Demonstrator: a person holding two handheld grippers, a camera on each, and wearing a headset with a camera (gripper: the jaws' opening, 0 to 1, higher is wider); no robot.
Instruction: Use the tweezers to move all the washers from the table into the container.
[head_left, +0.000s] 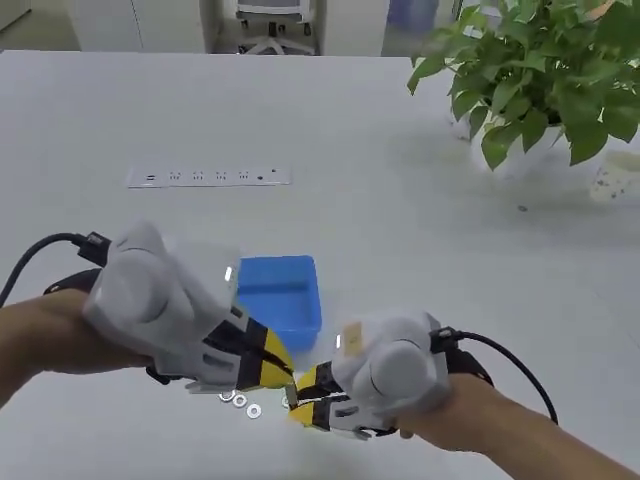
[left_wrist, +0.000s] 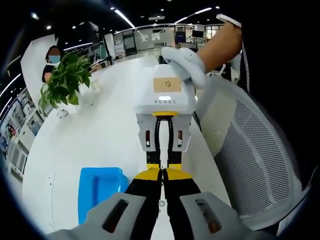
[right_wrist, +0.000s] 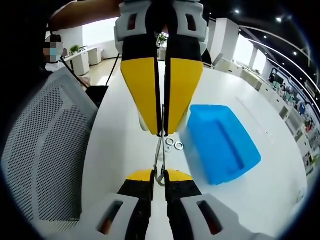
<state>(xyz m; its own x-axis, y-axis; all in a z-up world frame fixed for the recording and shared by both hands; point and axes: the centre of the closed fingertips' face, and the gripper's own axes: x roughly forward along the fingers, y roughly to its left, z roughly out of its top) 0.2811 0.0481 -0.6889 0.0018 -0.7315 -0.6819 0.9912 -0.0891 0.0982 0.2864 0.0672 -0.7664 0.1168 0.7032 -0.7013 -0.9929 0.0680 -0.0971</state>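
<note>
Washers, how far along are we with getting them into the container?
Done: nothing yet; the blue container looks empty. In hand: the tweezers, clamped between the left gripper and the right gripper, tip to tip. Left: three washers on the table beside the container.

White desk (head_left: 400, 230), pale and matte. Leafy green potted plant (head_left: 540, 80) near the far right corner. White power strip (head_left: 208, 177) flat on the left half, parallel to the far edge. Office chair (head_left: 275, 25) beyond the far edge. Grey mesh chair back (left_wrist: 250, 150) just off the desk's edge.
</note>
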